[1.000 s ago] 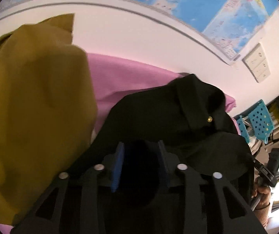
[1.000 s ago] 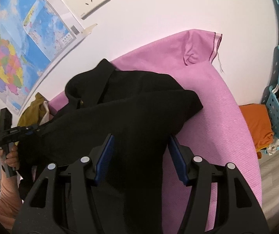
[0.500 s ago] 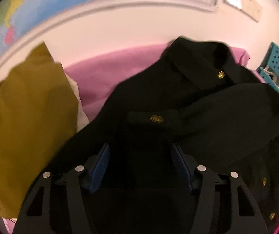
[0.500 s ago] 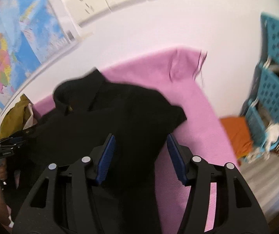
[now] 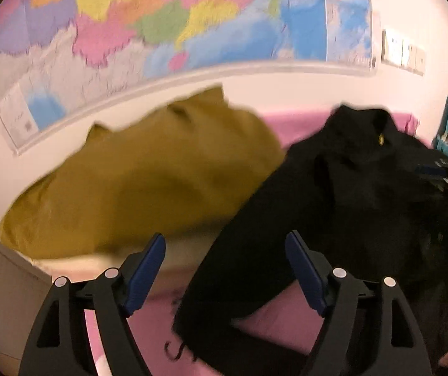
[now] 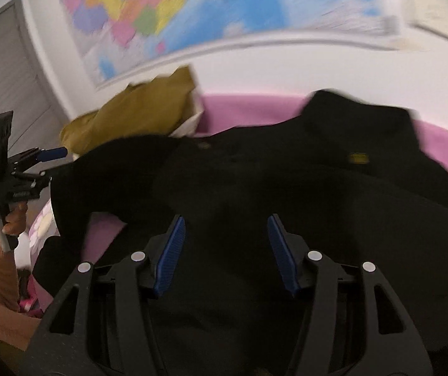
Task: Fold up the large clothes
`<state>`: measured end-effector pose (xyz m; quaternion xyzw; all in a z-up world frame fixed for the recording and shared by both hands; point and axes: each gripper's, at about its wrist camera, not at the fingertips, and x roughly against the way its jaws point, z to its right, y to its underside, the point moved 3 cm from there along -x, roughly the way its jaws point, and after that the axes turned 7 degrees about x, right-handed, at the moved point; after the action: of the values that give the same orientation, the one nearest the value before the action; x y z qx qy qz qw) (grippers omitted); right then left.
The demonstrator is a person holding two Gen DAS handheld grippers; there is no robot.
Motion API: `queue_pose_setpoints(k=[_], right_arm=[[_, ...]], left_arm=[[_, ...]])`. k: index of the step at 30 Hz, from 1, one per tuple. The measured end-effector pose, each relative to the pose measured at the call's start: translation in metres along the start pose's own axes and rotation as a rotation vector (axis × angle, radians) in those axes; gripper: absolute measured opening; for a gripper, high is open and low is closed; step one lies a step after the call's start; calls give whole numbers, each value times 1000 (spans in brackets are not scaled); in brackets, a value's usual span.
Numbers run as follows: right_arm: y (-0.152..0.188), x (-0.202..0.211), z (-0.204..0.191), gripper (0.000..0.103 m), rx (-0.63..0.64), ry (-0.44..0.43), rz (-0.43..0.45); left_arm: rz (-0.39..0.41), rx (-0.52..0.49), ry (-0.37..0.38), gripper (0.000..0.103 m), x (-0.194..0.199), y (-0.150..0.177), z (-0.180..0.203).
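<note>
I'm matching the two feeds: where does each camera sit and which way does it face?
Left wrist: on the left gripper, facing down at mustard cloth, black jacket; open fingers show.
Right wrist: on the right gripper, facing the jacket; fingers, left gripper, hand show.
Shared: jacket, mustard cloth, pink sheet, map.

The left gripper [image 5: 225, 269] has just been opening, letting the black coat [image 5: 333, 194] go; both grippers have swung toward the map [image 5: 161, 22].
</note>
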<state>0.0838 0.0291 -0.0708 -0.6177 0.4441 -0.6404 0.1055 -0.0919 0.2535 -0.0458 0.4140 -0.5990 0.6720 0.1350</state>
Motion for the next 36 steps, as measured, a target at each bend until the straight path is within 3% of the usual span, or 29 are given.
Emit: queue_pose_setpoints(k=[3, 5, 6, 7, 10, 13, 16, 19, 21, 22, 23, 24, 26, 28, 30, 32, 34, 36], right_arm=[[-8, -41, -15, 53, 36, -12, -60], [-7, -62, -14, 54, 5, 10, -117], [-5, -66, -13, 54, -10, 32, -136], [-5, -66, -13, 54, -14, 41, -135], [-4, -47, -34, 55, 17, 18, -101], [-5, -23, -89, 63, 114, -169, -41], [5, -25, -156, 72, 208, -363, -59], [15, -39, -203, 78, 243, -491, -89], [21, -54, -228, 82, 265, -509, -114], [24, -64, -236, 80, 271, -490, -126], [26, -72, -241, 58, 279, -478, -137], [29, -77, -243, 31, 272, -481, -157], [26, -70, -241, 18, 268, -491, -143], [11, -46, -230, 15, 242, -539, -93], [-9, -20, -209, 14, 193, -574, -28], [-33, 17, -177, 13, 133, -581, 60], [-56, 61, -137, 13, 87, -520, 153], [-71, 94, -100, 13, 67, -425, 205]], left_arm=[[-42, -27, -33, 74, -15, 12, -11], [-85, -11, -21, 51, -26, 19, -20], [-110, -4, 1, 26, -31, 21, -23], [-127, 10, 36, 9, -34, 22, -27], [-124, 64, 107, 4, -31, 23, -37], [-100, 99, 208, 4, -14, 16, -40], [-86, 109, 271, 4, -1, 7, -37], [-86, 96, 272, 4, 1, 2, -29], [-99, 101, 280, 4, -1, 1, -24], [-103, 103, 276, 4, -1, 1, -23], [-104, 104, 267, 4, -1, 2, -21], [-108, 108, 264, 4, -1, 2, -20], [-112, 114, 279, 4, 1, 1, -19], [-94, 117, 294, 5, 6, -3, -18], [-56, 129, 356, 8, 20, -11, -16], [21, 150, 428, 25, 42, -24, -15], [121, 162, 461, 42, 63, -36, -13], [171, 158, 470, 43, 73, -43, -8]])
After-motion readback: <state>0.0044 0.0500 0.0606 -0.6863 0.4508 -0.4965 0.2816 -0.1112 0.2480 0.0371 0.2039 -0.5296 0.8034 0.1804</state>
